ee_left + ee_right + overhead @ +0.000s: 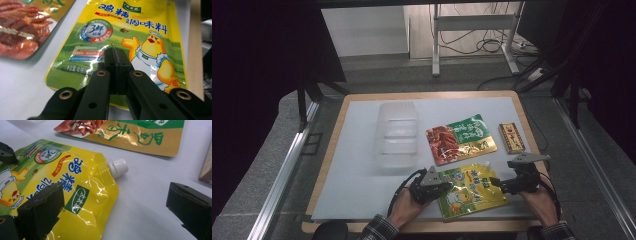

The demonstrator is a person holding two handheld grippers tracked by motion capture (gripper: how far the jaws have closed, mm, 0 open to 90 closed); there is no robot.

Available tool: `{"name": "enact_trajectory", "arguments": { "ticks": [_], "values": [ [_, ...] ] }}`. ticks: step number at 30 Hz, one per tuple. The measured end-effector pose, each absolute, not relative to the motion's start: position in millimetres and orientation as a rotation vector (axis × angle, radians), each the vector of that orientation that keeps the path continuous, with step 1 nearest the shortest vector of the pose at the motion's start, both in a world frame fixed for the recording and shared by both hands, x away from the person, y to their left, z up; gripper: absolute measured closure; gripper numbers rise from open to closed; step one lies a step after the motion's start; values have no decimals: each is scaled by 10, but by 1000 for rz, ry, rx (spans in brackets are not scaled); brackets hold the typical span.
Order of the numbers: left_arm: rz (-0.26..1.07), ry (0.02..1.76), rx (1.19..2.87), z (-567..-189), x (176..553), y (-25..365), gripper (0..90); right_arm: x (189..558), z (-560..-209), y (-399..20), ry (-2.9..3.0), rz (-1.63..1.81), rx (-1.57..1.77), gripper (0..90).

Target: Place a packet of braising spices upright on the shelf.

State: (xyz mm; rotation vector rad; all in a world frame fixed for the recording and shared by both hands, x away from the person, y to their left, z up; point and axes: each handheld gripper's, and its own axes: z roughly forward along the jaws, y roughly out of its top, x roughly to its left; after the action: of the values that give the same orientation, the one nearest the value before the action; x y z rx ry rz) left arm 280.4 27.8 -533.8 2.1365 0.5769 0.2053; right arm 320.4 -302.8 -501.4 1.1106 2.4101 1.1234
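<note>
Taking the clear plastic tray (396,133) as landmark: the yellow seasoning pouch (469,189) lies flat on the white mat (352,165), nearer the person and off to the tray's right, below the red-and-green snack pouch (460,138). The left gripper (115,58) is clenched over the pouch's lower edge, jaws pressed together – whether film is pinched I cannot tell; confirm a firm bite before lifting. The right gripper (112,205) stands released by the pouch's white cap (119,167) – support that corner
</note>
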Motion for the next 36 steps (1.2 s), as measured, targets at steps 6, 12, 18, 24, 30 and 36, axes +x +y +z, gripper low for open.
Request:
{"name": "enact_trajectory", "arguments": {
  "ticks": [6, 12, 18, 24, 30, 36],
  "values": [
    [259, 579, 2133, -5378, 2747, 266, 900, 3178, -5016, -3037, 2421, 1120, 1116, 18],
    [286, 582, 2138, -5391, 2704, 271, 900, 3143, -5015, -3079, 2425, 1126, 1124, 19],
    [282, 594, 2165, -5399, 2675, 293, 900, 3112, -5021, -3059, 2455, 1131, 1155, 23],
    [247, 612, 2181, -5409, 2681, 326, 900, 3105, -5070, -2959, 2520, 1125, 1154, 16],
    [237, 612, 2193, -5408, 2689, 343, 900, 3120, -5103, -2898, 2571, 1109, 1214, 60],
    [239, 612, 2191, -5409, 2685, 342, 900, 3156, -5115, -2896, 2619, 1174, 1279, 240]
  ]
}}
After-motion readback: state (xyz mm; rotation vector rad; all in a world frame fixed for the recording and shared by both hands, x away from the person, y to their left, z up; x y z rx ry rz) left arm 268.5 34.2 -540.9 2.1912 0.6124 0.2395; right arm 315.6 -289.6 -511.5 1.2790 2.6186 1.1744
